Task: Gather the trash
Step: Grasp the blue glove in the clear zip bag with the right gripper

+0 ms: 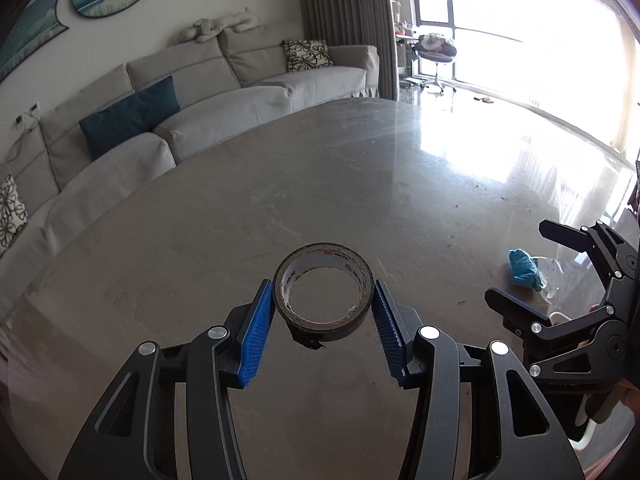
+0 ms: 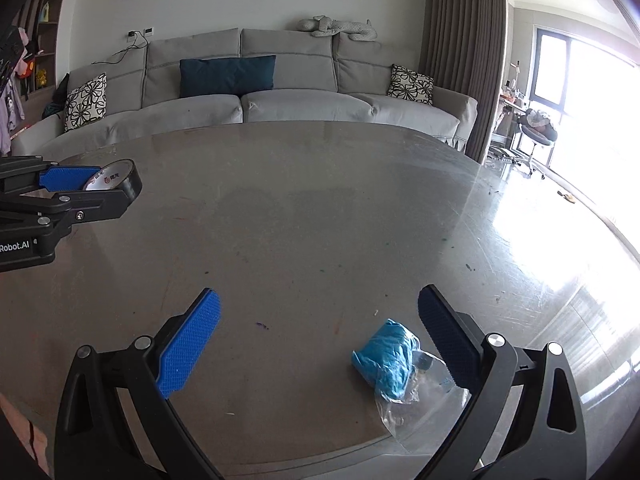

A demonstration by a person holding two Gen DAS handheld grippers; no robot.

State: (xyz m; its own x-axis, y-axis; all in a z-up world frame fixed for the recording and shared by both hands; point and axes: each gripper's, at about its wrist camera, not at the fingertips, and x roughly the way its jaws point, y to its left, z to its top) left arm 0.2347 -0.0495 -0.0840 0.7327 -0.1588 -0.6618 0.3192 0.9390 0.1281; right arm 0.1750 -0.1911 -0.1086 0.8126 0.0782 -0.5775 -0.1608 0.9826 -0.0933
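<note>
A roll of dark tape [image 1: 320, 330] with a white inner ring hangs above the grey table [image 1: 280, 200], clamped between the blue pads of my left gripper [image 1: 322, 285]. The right wrist view shows the same tape roll [image 2: 134, 185] in the left gripper [image 2: 108, 189] at the far left. My right gripper [image 2: 319, 292] stands open low over the table. A crumpled blue glove [image 2: 386, 358] on a clear plastic bag [image 2: 420, 404] lies between its fingers, close to the right finger and touching neither pad. In the left wrist view, the right gripper [image 1: 518, 260] is at the right by the glove [image 1: 526, 274].
A grey sofa [image 2: 280, 104] with cushions runs along the table's far side. Curtains [image 2: 460, 40] and a bright window [image 2: 580, 72] are to the right, with a chair [image 2: 538, 128] by the window. Small specks and marks dot the tabletop.
</note>
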